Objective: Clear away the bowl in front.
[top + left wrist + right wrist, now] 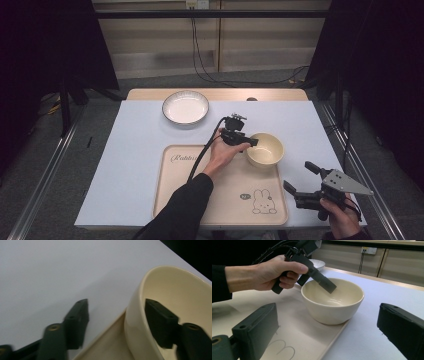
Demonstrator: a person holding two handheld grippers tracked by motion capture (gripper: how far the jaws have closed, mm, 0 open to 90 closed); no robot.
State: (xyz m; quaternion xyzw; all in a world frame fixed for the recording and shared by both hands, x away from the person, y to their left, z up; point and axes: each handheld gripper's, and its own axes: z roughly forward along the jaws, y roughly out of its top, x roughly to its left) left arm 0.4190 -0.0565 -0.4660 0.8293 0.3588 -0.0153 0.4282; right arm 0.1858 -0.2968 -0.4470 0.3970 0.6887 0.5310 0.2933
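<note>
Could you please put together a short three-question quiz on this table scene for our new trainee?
1. True or false: the cream bowl stands at the right edge of the beige tray.
2. Which claw straddles the bowl's rim, one jaw inside and one outside? A) left claw B) right claw
3. Fill in: the white plate lies on the table ____ the tray, farther from the person.

Key
1. True; its base sits on the tray's right border.
2. A. In the left gripper view the jaws stand apart, the outer one clear of the wall, so the bowl is not clamped.
3. Beyond. The right claw hangs open off the tray's right corner.
</note>
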